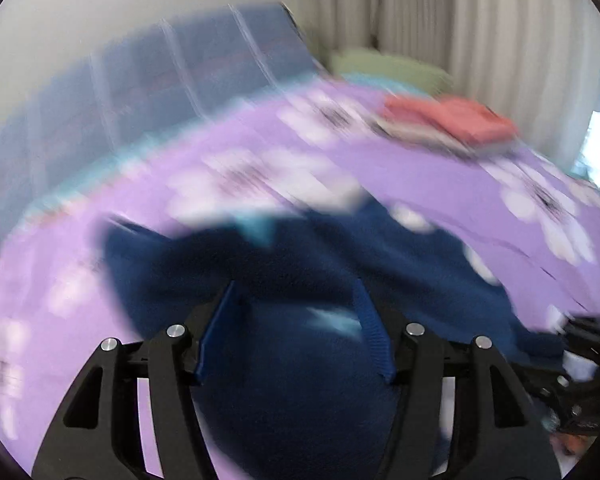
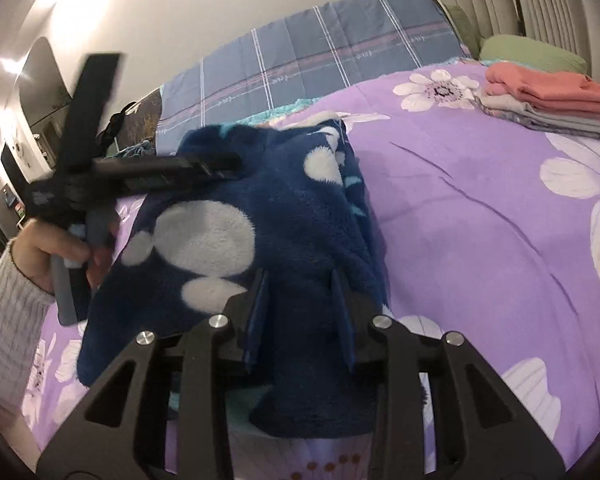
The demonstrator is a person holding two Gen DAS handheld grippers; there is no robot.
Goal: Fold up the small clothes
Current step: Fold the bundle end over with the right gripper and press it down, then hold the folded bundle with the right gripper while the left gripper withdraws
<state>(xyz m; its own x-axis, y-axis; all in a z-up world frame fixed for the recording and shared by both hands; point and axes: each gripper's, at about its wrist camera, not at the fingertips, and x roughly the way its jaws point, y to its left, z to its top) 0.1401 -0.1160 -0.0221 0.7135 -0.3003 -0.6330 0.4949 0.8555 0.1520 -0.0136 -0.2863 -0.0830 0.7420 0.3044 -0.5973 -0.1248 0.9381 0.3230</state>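
Observation:
A dark blue fleece garment (image 2: 284, 216) with white spots lies bunched on the purple flowered bedspread (image 2: 480, 220). My right gripper (image 2: 300, 276) is at its near edge, and the fleece fills the narrow gap between the blue fingers (image 2: 258, 316), which press on it. My left gripper (image 2: 220, 164), held by a hand (image 2: 44, 248), reaches over the garment's far left corner. In the blurred left wrist view the left gripper (image 1: 294, 286) stands wide over the fleece garment (image 1: 300, 248), with the pads apart from the cloth.
A stack of folded clothes (image 2: 548, 96) with a coral piece on top sits at the bed's far right, also in the left wrist view (image 1: 452, 120). Behind it lies a green pillow (image 2: 532, 52). A blue plaid sheet (image 2: 320, 52) covers the headboard. Curtains hang at the back right.

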